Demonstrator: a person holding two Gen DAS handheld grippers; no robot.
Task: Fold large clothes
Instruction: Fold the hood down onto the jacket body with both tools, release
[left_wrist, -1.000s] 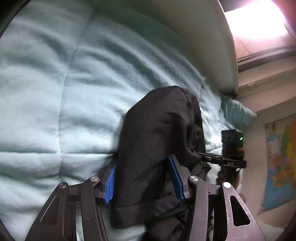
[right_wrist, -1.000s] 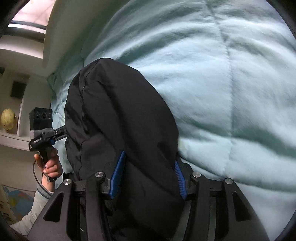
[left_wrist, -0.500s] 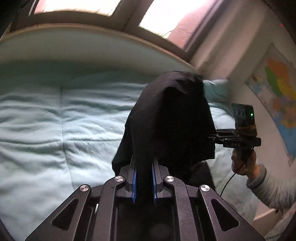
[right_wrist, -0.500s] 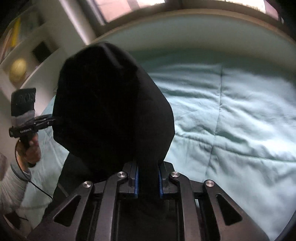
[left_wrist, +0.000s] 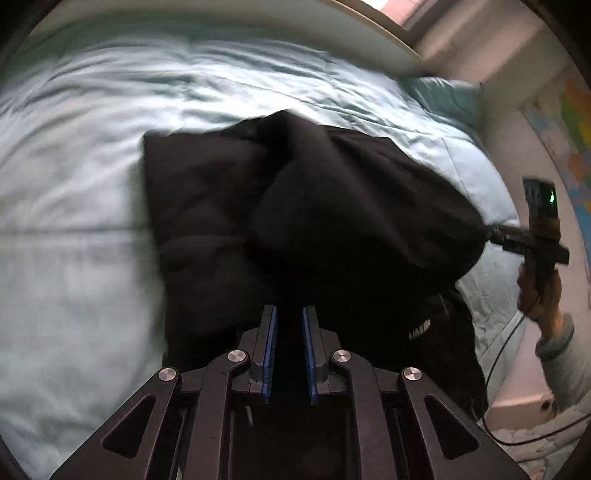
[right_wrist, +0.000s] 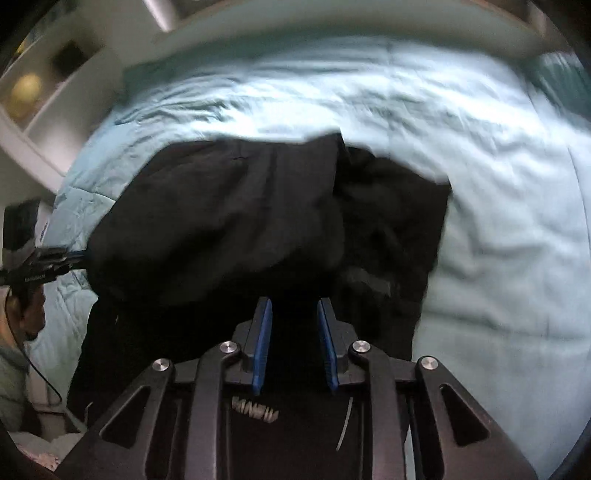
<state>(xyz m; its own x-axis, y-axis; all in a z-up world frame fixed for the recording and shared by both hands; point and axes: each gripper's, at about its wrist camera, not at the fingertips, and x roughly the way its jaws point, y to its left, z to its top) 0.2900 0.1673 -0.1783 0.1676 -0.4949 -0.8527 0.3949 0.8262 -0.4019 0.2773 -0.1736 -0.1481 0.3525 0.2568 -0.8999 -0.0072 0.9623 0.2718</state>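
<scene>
A large black garment (left_wrist: 332, 221) is stretched between my two grippers over a pale teal bed (left_wrist: 74, 184). My left gripper (left_wrist: 289, 317) is shut on the garment's near edge, blue pads close together with cloth between them. My right gripper (right_wrist: 294, 310) is likewise shut on the black garment (right_wrist: 240, 221). Each gripper shows in the other's view: the right one (left_wrist: 517, 240) at the cloth's right corner, the left one (right_wrist: 48, 262) at its left corner. The garment's far part lies on the bed, with a folded layer on top. White lettering shows on the cloth (right_wrist: 255, 408).
The teal quilt (right_wrist: 498, 184) covers the whole bed. A pale headboard (left_wrist: 332, 22) curves behind it, with a teal pillow (left_wrist: 443, 96) at the far right. A map (left_wrist: 576, 147) hangs on the right wall. Shelves (right_wrist: 33, 96) stand at the left. A cable (left_wrist: 498, 350) hangs from the right gripper.
Both grippers closed on the garment, lifted it, then swung it forward and down. The cloth now spreads wide and low over the bed instead of hanging bunched.
</scene>
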